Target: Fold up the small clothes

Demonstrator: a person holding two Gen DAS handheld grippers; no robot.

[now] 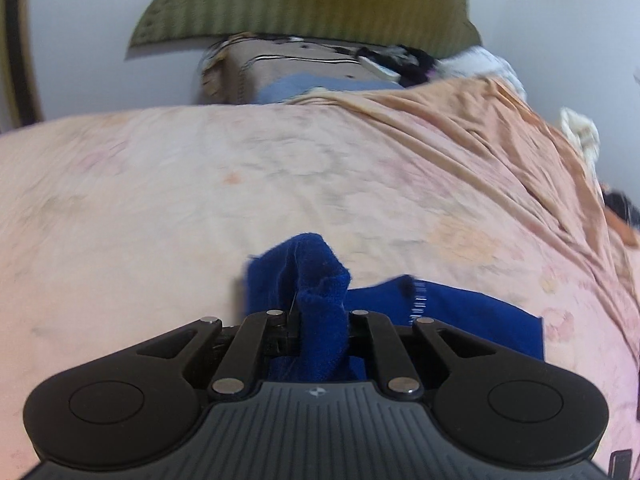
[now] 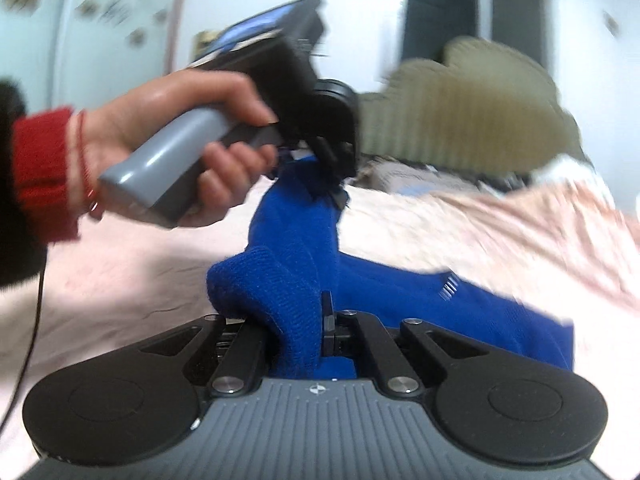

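Observation:
A small blue knit garment [image 1: 460, 316] lies on a pink bedsheet [image 1: 200, 184]. My left gripper [image 1: 318, 320] is shut on a bunched edge of it, and the cloth sticks up between the jaws. My right gripper [image 2: 298, 320] is shut on another bunched edge of the blue garment [image 2: 460, 312]. In the right wrist view the left gripper [image 2: 332, 176] is held by a hand, higher and farther, and lifts a stretched strip of the blue cloth off the bed. The rest of the garment trails to the right on the sheet.
A green ribbed pillow [image 1: 304, 0] leans on the wall at the head of the bed, with a patterned cushion [image 1: 296, 68] and dark clothes [image 1: 408, 60] below it. The sheet is rumpled at the right [image 1: 500, 152]. A black cable [image 2: 32, 340] hangs at the left.

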